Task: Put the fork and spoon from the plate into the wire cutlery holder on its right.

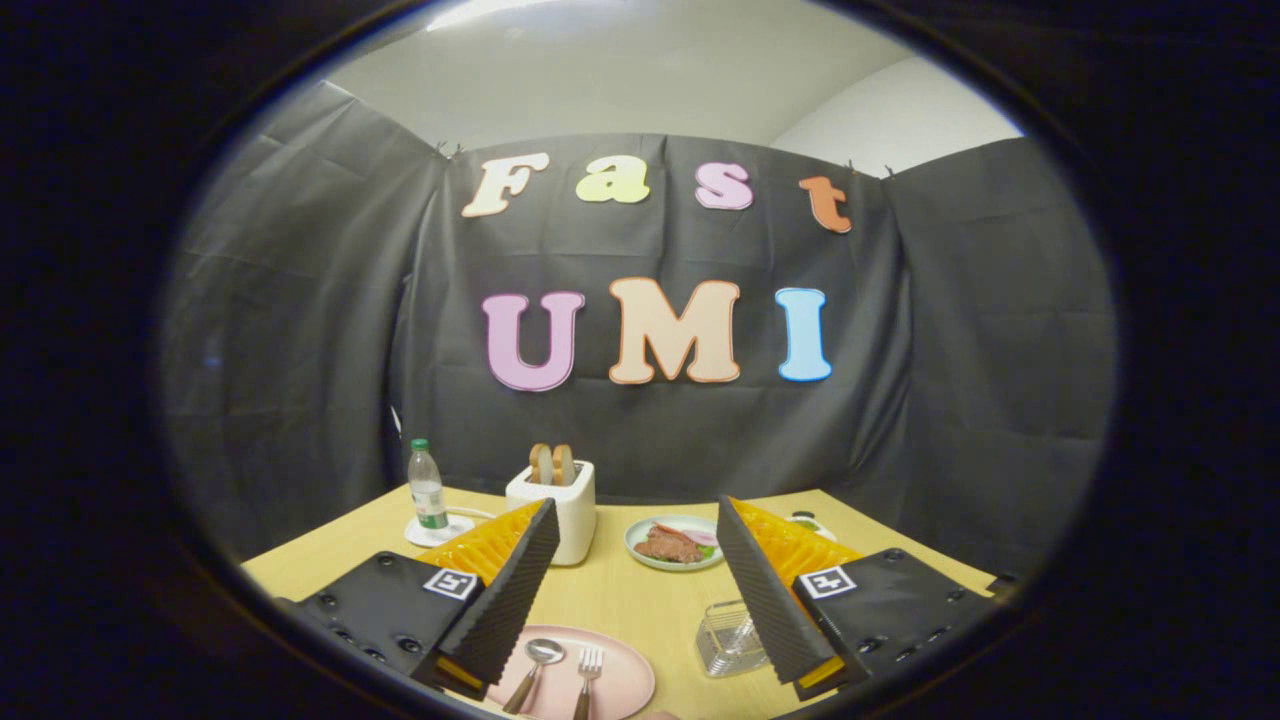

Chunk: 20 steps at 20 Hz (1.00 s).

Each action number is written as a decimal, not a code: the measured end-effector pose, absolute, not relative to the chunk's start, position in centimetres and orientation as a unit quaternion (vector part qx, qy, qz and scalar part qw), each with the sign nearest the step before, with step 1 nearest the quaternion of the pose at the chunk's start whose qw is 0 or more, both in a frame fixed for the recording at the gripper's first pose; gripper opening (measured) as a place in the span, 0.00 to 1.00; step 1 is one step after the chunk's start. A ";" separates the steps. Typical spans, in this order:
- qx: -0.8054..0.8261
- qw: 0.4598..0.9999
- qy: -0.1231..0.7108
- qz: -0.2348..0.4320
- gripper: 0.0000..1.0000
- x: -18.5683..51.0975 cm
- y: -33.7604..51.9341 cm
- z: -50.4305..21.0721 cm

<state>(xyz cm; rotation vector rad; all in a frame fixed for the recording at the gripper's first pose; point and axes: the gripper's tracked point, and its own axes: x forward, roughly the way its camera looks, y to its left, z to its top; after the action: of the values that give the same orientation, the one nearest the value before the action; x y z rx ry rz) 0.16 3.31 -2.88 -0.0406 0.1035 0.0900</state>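
Gripper view is showing the gripper [635, 590] hovering above the wooden table [640, 610] with its two fingers spread wide and nothing between them; it is gripping no object at this point.

Nearest, at the lower centre of the frame, a pink plate [625, 685] is lying between and below the fingertips. It is carrying the spoon [535, 670] on the left and the fork [587, 675] just beside it on the right, both lying flat with their heads pointing away from the camera and their handles running toward the bottom of the frame. Laid side by side but apart, each appears open to a separate pick.

Just right of the plate, partly hidden behind the right finger [765, 590], the wire cutlery holder [730, 640] is standing upright with its mouth open upward. It looks empty, though the finger is covering part of it. Judgement: neither utensil is yet transferred, so the task is standing at its start, and the wide opening suits a descent onto a handle.

Further back, around mid-frame, a small plate of food [675, 543] is resting at centre. Left of it a white toaster [555, 510] is holding two slices upright in its slots, and further left a water bottle [427, 488] is standing on a coaster. These items are sitting well apart from the working area and are not obstructing it.
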 end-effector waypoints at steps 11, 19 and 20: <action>-0.038 0.975 0.198 0.093 1.00 -1.1 5.7 -13.5; -0.048 0.943 0.308 0.113 1.00 -3.5 6.3 -21.7; -0.047 0.938 0.323 0.113 1.00 -3.8 6.2 -22.6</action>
<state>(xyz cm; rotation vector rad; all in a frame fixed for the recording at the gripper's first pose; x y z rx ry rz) -3.82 6.20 -22.63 -0.0966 0.6601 0.2299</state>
